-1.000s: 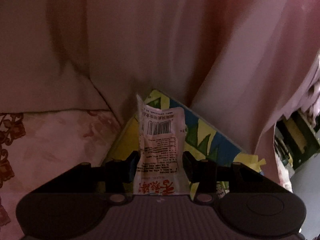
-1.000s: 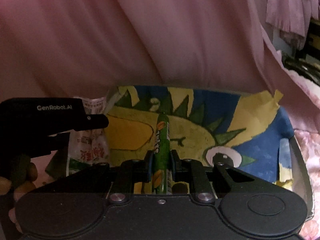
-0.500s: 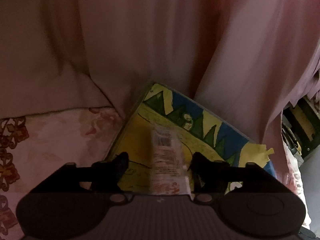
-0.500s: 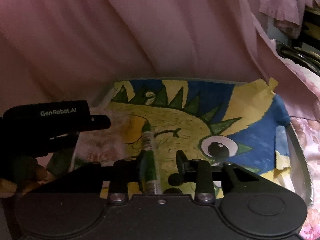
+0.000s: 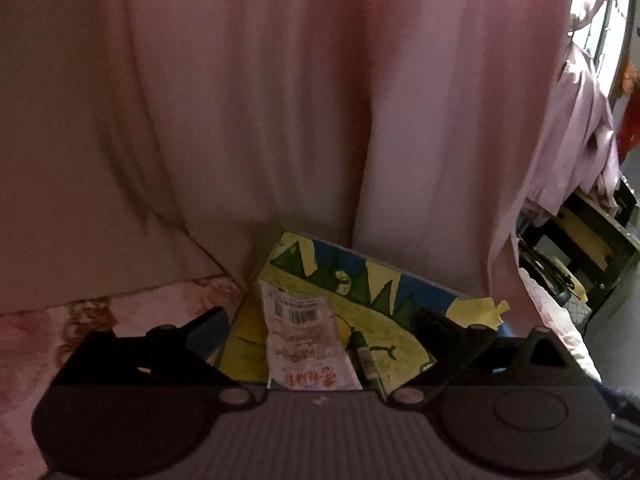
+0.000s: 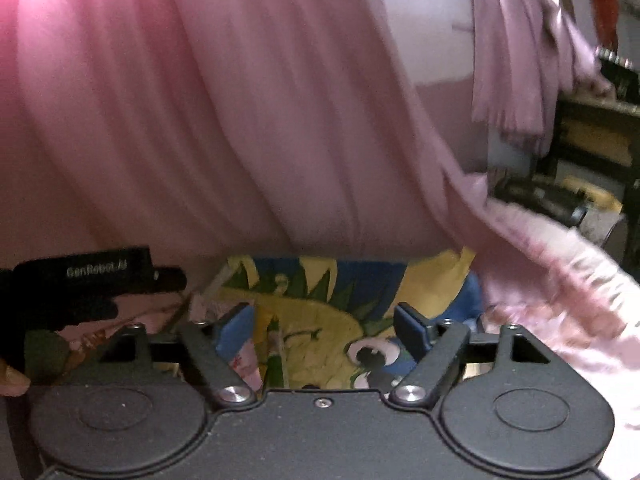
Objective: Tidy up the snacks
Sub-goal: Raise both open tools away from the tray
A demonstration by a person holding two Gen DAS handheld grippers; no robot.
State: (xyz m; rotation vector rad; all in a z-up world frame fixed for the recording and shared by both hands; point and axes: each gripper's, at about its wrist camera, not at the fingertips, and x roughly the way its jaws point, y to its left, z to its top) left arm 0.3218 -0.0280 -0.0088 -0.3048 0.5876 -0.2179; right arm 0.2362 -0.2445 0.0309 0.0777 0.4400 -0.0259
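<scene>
Two snacks lie in the cartoon-printed tray [image 5: 400, 280] — white barcode packet [image 5: 308, 344] and green stick [image 5: 366, 360]. Left gripper [image 5: 316, 320] and right gripper [image 6: 324, 320] have just been opening, nothing between them; withdraw straight, clear of the pink curtain [image 5: 280, 100].

You have two snacks here: one white snack packet [image 5: 308, 348] and one slim green snack stick [image 5: 366, 358]. Both lie in one cartoon-printed tray [image 5: 404, 292]. You hold two claws, one left claw [image 5: 318, 326], one right claw [image 6: 324, 326].
</scene>
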